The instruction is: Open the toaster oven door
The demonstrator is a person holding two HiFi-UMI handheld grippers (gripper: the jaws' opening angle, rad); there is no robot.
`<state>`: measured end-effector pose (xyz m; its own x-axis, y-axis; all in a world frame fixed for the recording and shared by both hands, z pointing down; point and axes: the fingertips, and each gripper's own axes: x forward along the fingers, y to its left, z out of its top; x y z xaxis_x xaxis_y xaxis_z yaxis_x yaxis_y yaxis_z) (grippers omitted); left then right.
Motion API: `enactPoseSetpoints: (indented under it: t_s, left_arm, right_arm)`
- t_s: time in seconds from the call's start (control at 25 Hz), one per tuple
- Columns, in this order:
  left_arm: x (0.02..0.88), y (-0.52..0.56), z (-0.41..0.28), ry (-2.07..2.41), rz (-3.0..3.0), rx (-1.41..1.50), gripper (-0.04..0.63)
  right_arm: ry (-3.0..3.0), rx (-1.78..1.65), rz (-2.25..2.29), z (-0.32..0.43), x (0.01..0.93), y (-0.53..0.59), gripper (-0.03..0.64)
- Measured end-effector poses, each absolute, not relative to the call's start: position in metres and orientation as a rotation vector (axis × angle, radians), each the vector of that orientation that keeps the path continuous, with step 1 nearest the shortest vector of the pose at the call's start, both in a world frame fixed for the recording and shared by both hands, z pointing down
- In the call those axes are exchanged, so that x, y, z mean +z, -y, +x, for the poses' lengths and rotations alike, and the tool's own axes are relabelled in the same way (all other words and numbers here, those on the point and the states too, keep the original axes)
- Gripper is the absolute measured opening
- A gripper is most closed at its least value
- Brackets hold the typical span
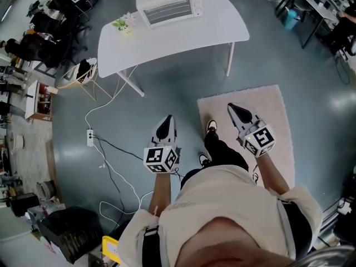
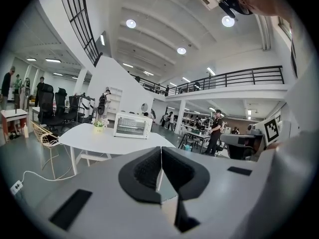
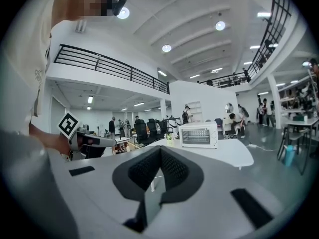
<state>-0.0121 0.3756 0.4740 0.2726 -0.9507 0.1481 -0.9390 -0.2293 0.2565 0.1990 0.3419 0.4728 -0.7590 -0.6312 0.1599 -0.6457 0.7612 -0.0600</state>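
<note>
The left gripper [image 1: 168, 119] is held low in front of the person. Its 2 fingers [image 2: 145, 172] are pressed together at the tips with nothing between them. The right gripper [image 1: 232, 108] is the same, fingers [image 3: 174, 169] closed and empty, above a pale rug [image 1: 275, 121] on the floor. The toaster oven [image 1: 168, 3] stands well ahead of both pairs of fingers, at the far edge of the white desk [image 1: 217, 29], with its glass door shut. A small potted plant [image 1: 123, 22] sits just beside the oven.
</note>
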Motion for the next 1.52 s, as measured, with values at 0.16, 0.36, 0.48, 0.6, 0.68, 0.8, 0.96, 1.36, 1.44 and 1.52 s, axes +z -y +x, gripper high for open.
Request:
enactPoseSetpoints:
  t_s: [0.16,0.36,0.48,0.6,0.68,0.8,0.96,1.36,1.44,1.52]
  left_arm:
    - [0.473,-0.333,-0.026,1.757,2.244,-0.015,0.021]
    - [0.465,-0.258,-0.030,1.734,2.277,0.013,0.021]
    - [0.453,-0.219,-0.030,1.743,2.301,-0.012,0.021]
    - [0.442,-0.188,-0.034,1.774,2.300,-0.013,0.021]
    - [0.441,-0.172,-0.037,1.795,2.293,0.004,0.021]
    - [0.444,-0.161,-0.046,1.833,2.270,0.007,0.021]
    - [0.449,-0.155,-0.057,1.869,2.229,0.013,0.021]
    - [0.451,-0.102,-0.080,1.817,2.237,-0.006,0.021]
    - [0.456,-0.087,-0.087,1.789,2.253,-0.027,0.021]
    - [0.456,-0.070,-0.094,1.763,2.277,-0.032,0.021]
  right_arm:
    - [2.855,0.183,1.023,0.185,0.478,-0.291,0.006]
    - [2.853,0.107,1.011,0.170,0.471,-0.222,0.006]
    - [2.851,0.132,0.994,0.165,0.478,-0.187,0.006]
    - [2.886,0.151,0.966,0.160,0.474,-0.151,0.006]
    - [2.902,0.132,0.943,0.158,0.471,-0.131,0.006]
    - [2.908,0.085,0.903,0.151,0.470,-0.110,0.006]
    - [2.924,0.103,0.881,0.141,0.472,-0.098,0.006]
    - [2.934,0.173,0.908,0.116,0.470,-0.050,0.006]
    - [2.923,0.159,0.932,0.110,0.471,-0.039,0.007]
    - [2.912,0.138,0.966,0.104,0.467,-0.026,0.006]
